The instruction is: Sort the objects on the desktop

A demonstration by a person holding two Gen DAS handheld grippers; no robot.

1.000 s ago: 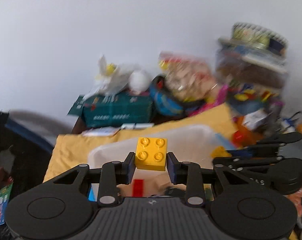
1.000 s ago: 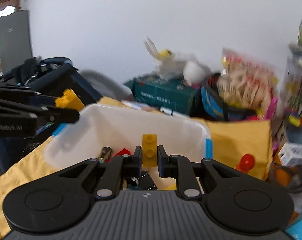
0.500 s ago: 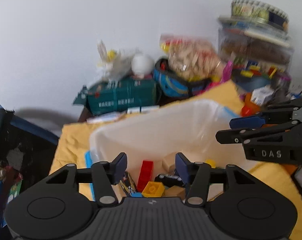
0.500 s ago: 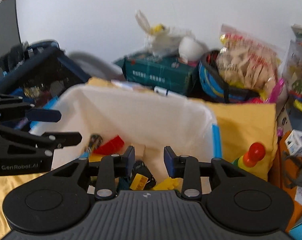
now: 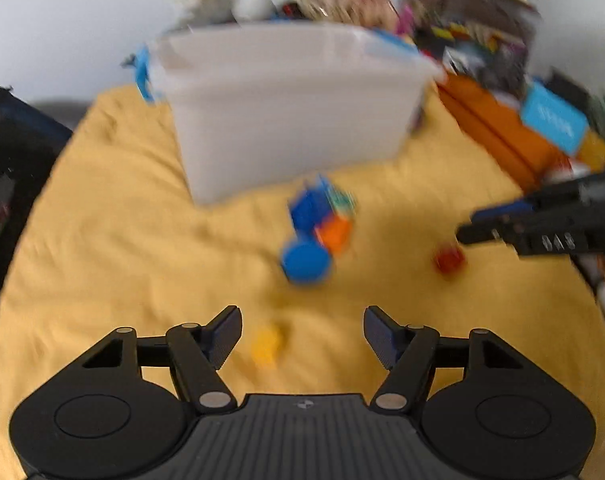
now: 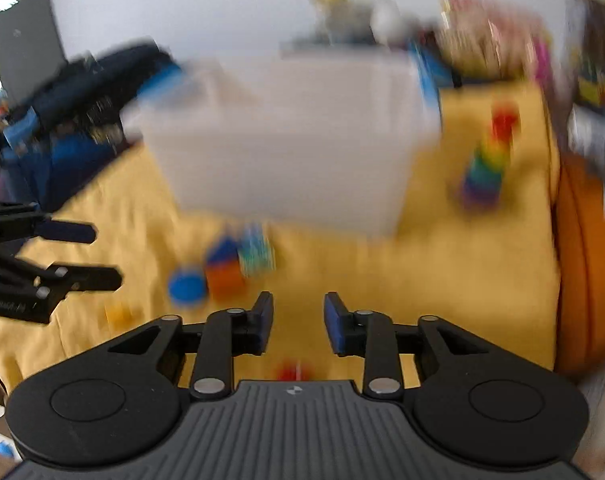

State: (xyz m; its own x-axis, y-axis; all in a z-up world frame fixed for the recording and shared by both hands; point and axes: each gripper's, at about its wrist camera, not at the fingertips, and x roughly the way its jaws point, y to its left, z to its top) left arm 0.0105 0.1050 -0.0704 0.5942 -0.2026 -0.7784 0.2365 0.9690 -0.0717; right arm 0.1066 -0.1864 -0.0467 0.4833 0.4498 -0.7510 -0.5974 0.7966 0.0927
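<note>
Both views are motion-blurred. My left gripper [image 5: 301, 320] hangs low over the yellow cloth [image 5: 102, 240], its jaws opening wide; a small yellow piece [image 5: 267, 343] lies on the cloth below the gap, untouched. My right gripper [image 6: 297, 304] has its jaws closing on nothing, and a small red piece [image 6: 292, 372] lies on the cloth just under it. That red piece [image 5: 448, 260] sits below the right gripper [image 5: 468, 225] in the left view. Ahead of both, a blue disc [image 5: 305, 261] and blue-orange blocks [image 5: 320, 220] lie before the white bin [image 5: 286, 112].
A rainbow stacking toy [image 6: 486, 160] stands right of the bin. An orange cushion [image 5: 502, 136] and boxes line the right edge. A dark basket [image 5: 6, 152] sits at the left. Bags and tins crowd the wall behind the bin.
Both grippers let go of their yellow bricks over the bin and opened. Both then dropped down and back to the cloth in front of the bin.
</note>
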